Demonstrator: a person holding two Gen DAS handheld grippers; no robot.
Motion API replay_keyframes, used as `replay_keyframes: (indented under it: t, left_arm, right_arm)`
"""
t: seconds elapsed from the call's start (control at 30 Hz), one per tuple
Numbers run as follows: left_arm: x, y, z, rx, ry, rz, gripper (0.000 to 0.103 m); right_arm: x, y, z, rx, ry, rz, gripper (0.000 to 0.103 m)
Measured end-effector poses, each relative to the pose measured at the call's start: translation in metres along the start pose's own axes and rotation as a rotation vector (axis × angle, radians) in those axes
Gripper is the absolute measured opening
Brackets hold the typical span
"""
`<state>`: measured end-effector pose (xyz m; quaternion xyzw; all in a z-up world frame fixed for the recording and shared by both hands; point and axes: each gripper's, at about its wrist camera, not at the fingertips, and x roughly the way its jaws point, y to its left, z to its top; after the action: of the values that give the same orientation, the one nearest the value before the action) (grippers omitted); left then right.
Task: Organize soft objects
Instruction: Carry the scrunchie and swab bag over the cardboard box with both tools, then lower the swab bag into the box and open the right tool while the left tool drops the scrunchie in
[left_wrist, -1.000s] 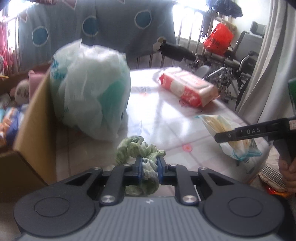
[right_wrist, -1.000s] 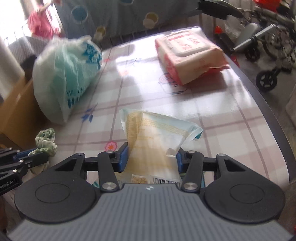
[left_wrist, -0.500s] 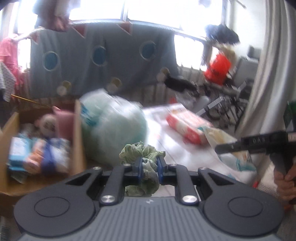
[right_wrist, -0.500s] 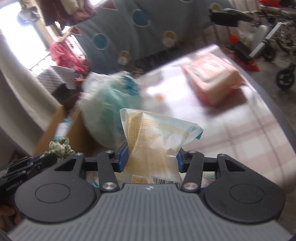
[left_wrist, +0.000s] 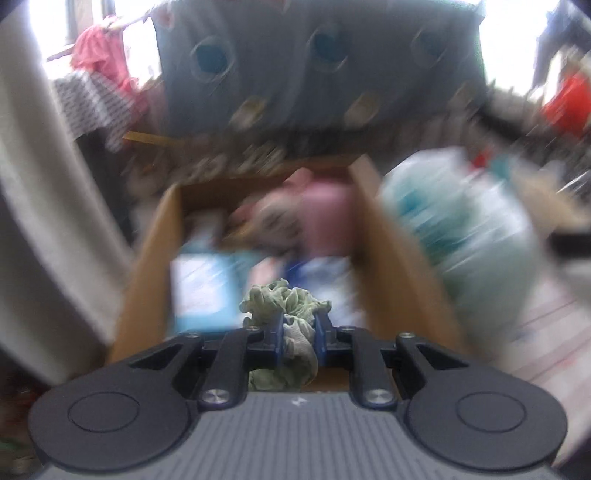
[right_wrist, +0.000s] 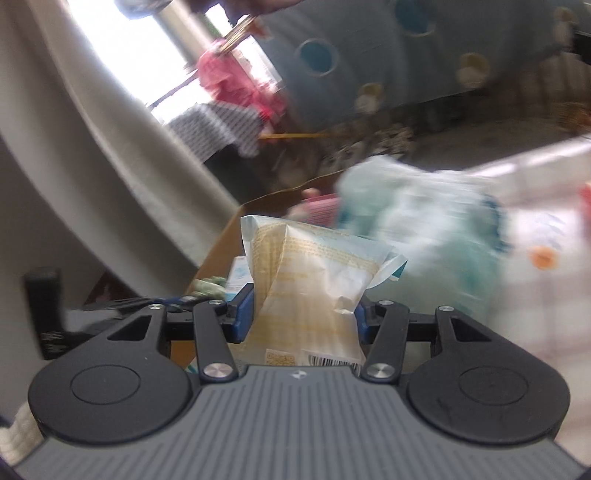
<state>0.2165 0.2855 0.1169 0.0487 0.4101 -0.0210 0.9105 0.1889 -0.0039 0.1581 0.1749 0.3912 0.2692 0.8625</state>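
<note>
My left gripper is shut on a crumpled green cloth, which bulges above and below the blue pads. It hangs in front of an open cardboard box that holds several blurred soft items, pink and blue ones among them. My right gripper is shut on a yellow-and-white plastic packet that stands upright between its pads. The right wrist view shows the box wall just behind the packet. The green cloth and the left gripper's dark body show low on the left there.
A bulging white-and-teal plastic bag stands against the box's right side on the checked table. A pale curtain hangs close on the left. A grey spotted blanket hangs behind the box.
Both grippers have swung left and upward, away from the table top and toward the cardboard box. Each keeps hold of its item. The red-and-white wipes pack has left both views.
</note>
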Motion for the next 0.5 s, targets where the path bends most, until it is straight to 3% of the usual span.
replay_keyframes:
  t: [0.1,0.17,0.23,0.37,0.5]
  left_arm:
    - [0.033,0.028,-0.005,0.004,0.120,0.076,0.027]
    - [0.057,0.040,-0.005,0.015,0.199,0.090,0.052]
    - [0.074,0.047,-0.007,0.015,0.245,0.118,0.062]
    - [0.071,0.060,-0.011,0.000,0.251,0.105,0.062]
    - [0.031,0.085,-0.018,-0.076,0.175,0.085,0.062]
  right_arm:
    - [0.035,0.028,0.008,-0.027,0.050,0.031,0.051]
    - [0.061,0.046,0.009,-0.058,0.095,0.044,0.051]
    - [0.087,0.061,0.006,-0.076,0.149,0.040,0.051]
    - [0.129,0.074,-0.002,-0.072,0.237,0.024,0.051]
    - [0.162,0.082,-0.012,-0.106,0.352,-0.014,0.052]
